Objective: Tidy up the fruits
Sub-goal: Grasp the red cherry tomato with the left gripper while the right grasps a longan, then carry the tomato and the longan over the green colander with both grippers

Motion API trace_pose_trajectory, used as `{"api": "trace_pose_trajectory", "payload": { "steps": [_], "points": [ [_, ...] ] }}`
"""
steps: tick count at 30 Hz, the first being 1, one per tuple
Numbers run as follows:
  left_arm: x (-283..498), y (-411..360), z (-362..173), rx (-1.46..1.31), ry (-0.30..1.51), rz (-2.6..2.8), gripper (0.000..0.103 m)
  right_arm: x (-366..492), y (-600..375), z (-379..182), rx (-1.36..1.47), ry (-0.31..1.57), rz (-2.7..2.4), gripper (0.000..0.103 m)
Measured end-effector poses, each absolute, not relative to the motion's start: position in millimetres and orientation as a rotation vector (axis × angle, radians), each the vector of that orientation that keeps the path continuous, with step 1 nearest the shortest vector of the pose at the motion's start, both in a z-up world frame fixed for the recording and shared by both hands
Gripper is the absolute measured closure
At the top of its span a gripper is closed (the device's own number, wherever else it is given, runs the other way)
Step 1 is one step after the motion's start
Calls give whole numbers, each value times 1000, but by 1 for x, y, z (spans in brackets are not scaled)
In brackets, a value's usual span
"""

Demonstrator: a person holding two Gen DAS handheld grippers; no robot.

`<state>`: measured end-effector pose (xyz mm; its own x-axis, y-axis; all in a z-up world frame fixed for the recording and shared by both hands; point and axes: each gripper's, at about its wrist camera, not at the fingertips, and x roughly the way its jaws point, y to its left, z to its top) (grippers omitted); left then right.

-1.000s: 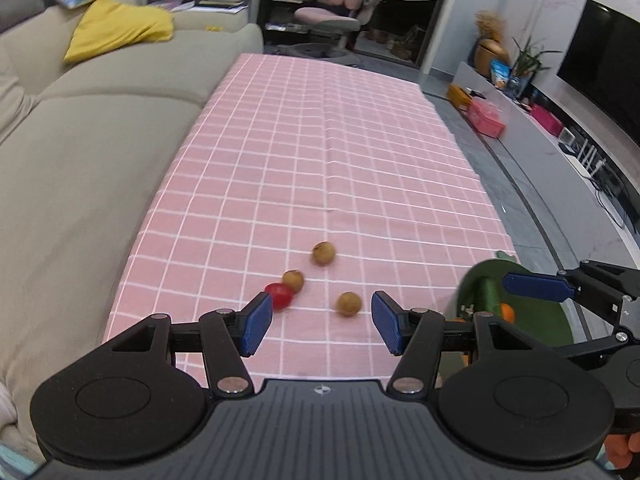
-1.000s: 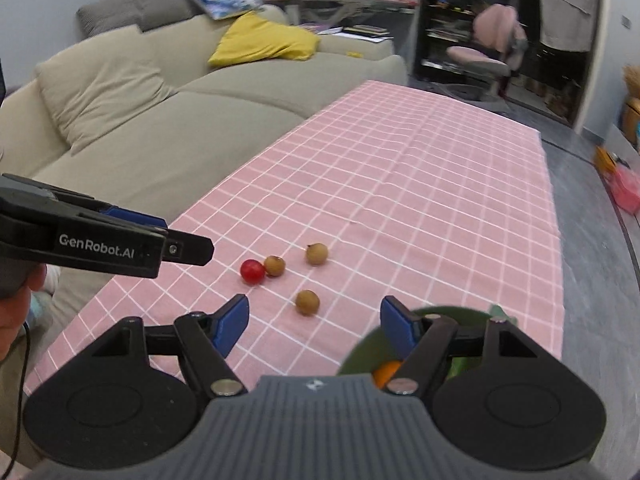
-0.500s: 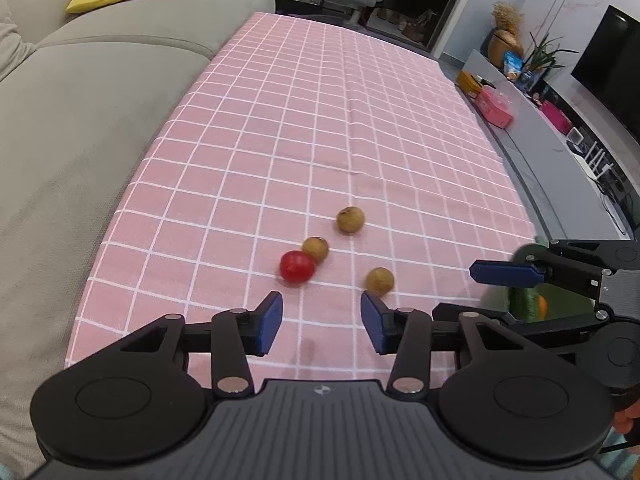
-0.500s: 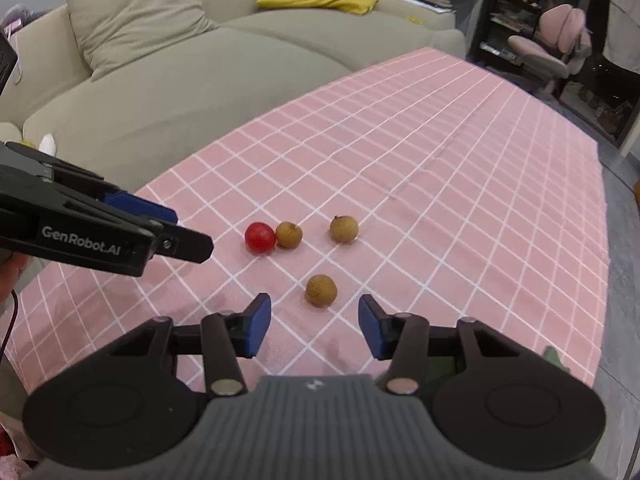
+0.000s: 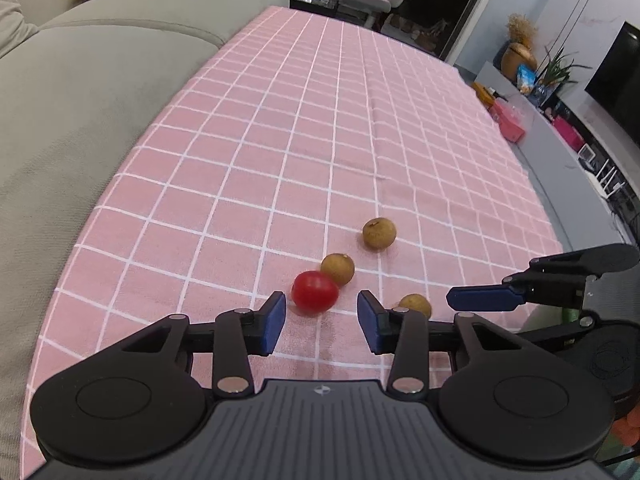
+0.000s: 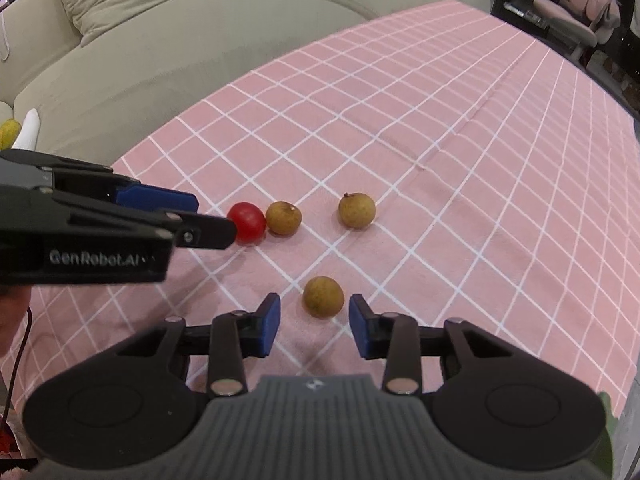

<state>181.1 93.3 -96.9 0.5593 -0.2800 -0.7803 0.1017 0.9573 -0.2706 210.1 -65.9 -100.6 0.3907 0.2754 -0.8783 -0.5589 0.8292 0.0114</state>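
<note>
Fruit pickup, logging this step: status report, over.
Left gripper open, lined up on the tomato. Right gripper open around the nearest brown fruit, not touching. Another brown fruit crowds the tomato.

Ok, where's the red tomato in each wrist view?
Left wrist: red tomato sits low centre, just beyond the open left gripper.
Right wrist: left of centre, behind the left gripper's tip.
Shared landmark: the brown fruit beside it.
</note>
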Motion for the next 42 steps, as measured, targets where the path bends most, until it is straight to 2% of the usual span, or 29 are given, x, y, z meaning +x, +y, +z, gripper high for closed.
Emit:
{"api": "trace_pose_trajectory", "payload": {
  "steps": [6,8,13,15,16,22,31,42],
  "points": [
    [190,89,-106,-178,968,-227,57,221,-65,-110,-303,1076,548,69],
    [192,88,-108,-176,972,-226,57,224,-64,-111,-302,1081,544,73],
    [196,84,-112,-160,982,-227,64,229,-64,-115,-298,1097,538,76],
    [196,81,-113,-130,986,-224,70,229,-64,-116,-295,1100,533,77],
    [196,81,-114,-127,987,-223,71,229,-65,-116,-290,1101,529,81],
    [194,80,-111,-139,988,-225,72,226,-67,-112,-271,1088,517,81],
    [176,78,-77,-124,951,-238,72,204,-70,-81,-230,1023,514,81],
    [133,38,-21,-39,877,-373,72,142,-116,-12,-76,898,471,81]
  ]
}}
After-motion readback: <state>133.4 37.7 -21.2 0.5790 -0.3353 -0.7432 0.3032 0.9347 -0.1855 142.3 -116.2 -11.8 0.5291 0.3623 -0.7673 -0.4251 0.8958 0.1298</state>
